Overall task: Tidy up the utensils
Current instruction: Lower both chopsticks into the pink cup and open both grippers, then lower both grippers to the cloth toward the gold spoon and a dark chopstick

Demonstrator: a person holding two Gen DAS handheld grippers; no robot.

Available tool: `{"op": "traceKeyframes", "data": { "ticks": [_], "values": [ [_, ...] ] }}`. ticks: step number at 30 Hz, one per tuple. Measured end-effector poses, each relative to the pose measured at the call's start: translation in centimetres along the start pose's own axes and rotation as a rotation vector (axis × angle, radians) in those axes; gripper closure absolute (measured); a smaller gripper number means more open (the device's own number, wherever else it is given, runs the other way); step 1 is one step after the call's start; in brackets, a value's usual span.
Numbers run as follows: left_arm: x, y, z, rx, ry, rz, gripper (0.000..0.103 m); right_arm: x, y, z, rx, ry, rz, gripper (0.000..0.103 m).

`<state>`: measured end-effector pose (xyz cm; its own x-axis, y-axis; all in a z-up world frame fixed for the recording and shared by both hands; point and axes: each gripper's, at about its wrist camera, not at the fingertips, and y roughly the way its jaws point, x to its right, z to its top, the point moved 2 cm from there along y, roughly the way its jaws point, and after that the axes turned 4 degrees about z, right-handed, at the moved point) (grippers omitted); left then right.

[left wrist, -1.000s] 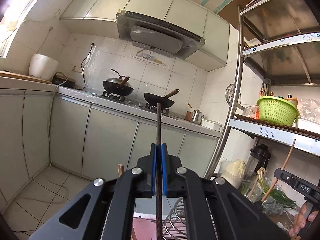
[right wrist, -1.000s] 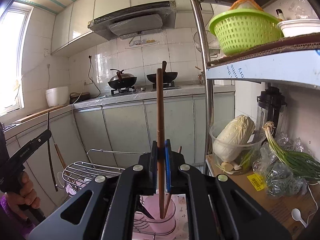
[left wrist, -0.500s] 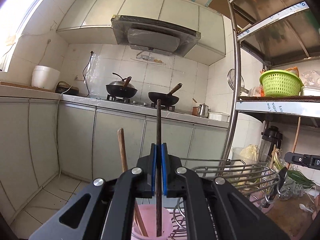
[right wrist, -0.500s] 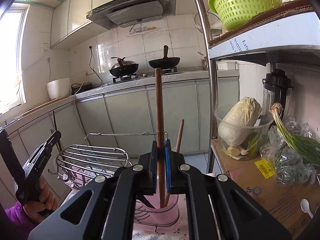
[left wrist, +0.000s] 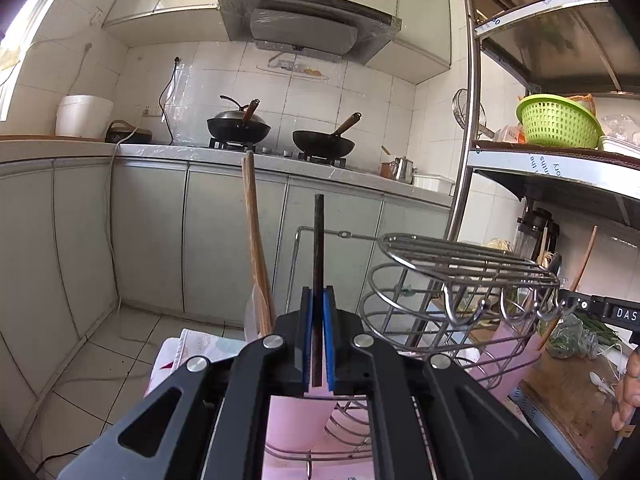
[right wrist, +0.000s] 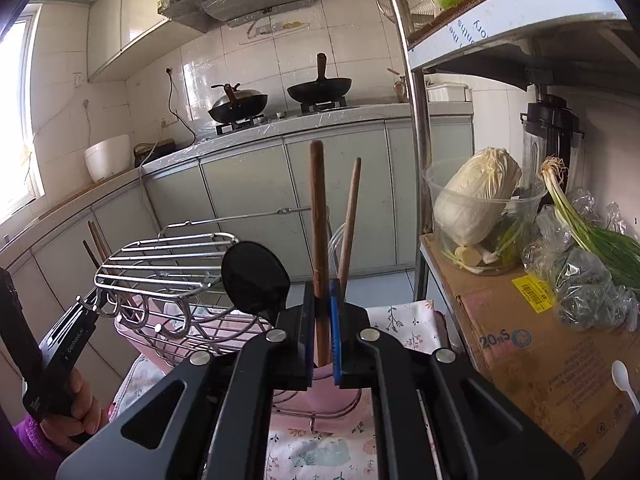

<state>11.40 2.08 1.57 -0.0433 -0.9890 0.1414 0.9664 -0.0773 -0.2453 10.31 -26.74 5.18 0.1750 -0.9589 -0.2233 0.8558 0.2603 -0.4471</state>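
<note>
A dark chopstick (left wrist: 318, 264) is clamped upright in the left gripper (left wrist: 317, 344) above a pink holder (left wrist: 298, 412). A brown wooden stick (right wrist: 320, 248) is pinched upright by the right gripper (right wrist: 322, 332) over a wire rack (right wrist: 168, 264). A floral cloth (right wrist: 400, 320) covers the near surface; two woks (left wrist: 323, 145) sit on the far counter.

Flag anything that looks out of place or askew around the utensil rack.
One thing: a white plastic spoon lies loose on the cardboard box beside the rack, away from the pink holders. The wooden utensil lean in its cup, which looks normal. Nothing spilled or damaged.
</note>
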Motion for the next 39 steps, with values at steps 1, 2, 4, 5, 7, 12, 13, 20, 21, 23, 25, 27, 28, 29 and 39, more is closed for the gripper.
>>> {"op": "traceKeyframes", "data": {
  "ticks": [1, 2, 4, 5, 7, 12, 13, 20, 21, 23, 25, 27, 28, 29, 39],
  "values": [
    [0.0, 0.0, -0.2, -0.006, 0.003, 0.001, 0.098, 0.0, 0.1, -0.2, -0.006, 0.001, 0.001, 0.096],
    [0.0, 0.0, -0.3, -0.014, 0.009, 0.0, 0.098, 0.0, 0.1, -0.3, -0.009, 0.001, 0.0, 0.096],
    [0.0, -0.1, -0.5, -0.03, 0.016, 0.001, 0.098, 0.0, 0.2, -0.5, -0.016, 0.007, 0.004, 0.096],
    [0.0, -0.1, -0.5, -0.035, 0.015, 0.003, 0.098, 0.0, 0.2, -0.6, -0.019, 0.013, 0.007, 0.096],
    [-0.1, -0.2, -0.6, -0.044, 0.017, 0.008, 0.097, 0.1, 0.2, -0.8, -0.019, 0.023, 0.012, 0.096],
    [-0.4, -0.7, -0.5, -0.062, 0.002, 0.011, 0.074, 0.1, -0.1, -1.1, -0.044, 0.029, 0.015, 0.095],
    [-0.5, -0.9, -0.5, -0.063, -0.001, 0.009, 0.073, 0.1, 0.0, -1.3, -0.055, 0.03, 0.013, 0.095],
    [-0.9, -2.9, -0.2, -0.064, 0.001, 0.009, 0.07, 0.5, -0.7, -2.5, -0.068, 0.057, 0.008, 0.072],
    [-1.0, -3.2, -0.2, -0.066, -0.002, 0.009, 0.069, 0.5, -0.9, -2.7, -0.068, 0.062, 0.008, 0.072],
    [-1.2, -4.0, -0.2, -0.075, -0.006, 0.006, 0.069, 0.6, -1.5, -3.3, -0.069, 0.077, 0.012, 0.072],
    [-1.4, -4.8, -0.4, -0.087, -0.003, 0.002, 0.069, 0.5, -1.9, -4.0, -0.074, 0.094, 0.019, 0.072],
    [-1.5, -5.6, -0.7, -0.107, 0.005, -0.006, 0.069, 0.2, -2.2, -4.9, -0.087, 0.111, 0.032, 0.072],
    [-1.5, -6.0, -1.0, -0.119, 0.011, -0.009, 0.069, 0.1, -2.2, -5.5, -0.099, 0.119, 0.04, 0.072],
    [-1.5, -6.4, -1.3, -0.133, 0.018, -0.014, 0.069, -0.1, -2.2, -6.0, -0.112, 0.127, 0.048, 0.072],
    [-2.8, -8.2, -6.1, -0.316, 0.022, -0.026, 0.069, -2.9, -1.3, -11.6, -0.292, 0.169, 0.14, 0.072]
  ]
}}
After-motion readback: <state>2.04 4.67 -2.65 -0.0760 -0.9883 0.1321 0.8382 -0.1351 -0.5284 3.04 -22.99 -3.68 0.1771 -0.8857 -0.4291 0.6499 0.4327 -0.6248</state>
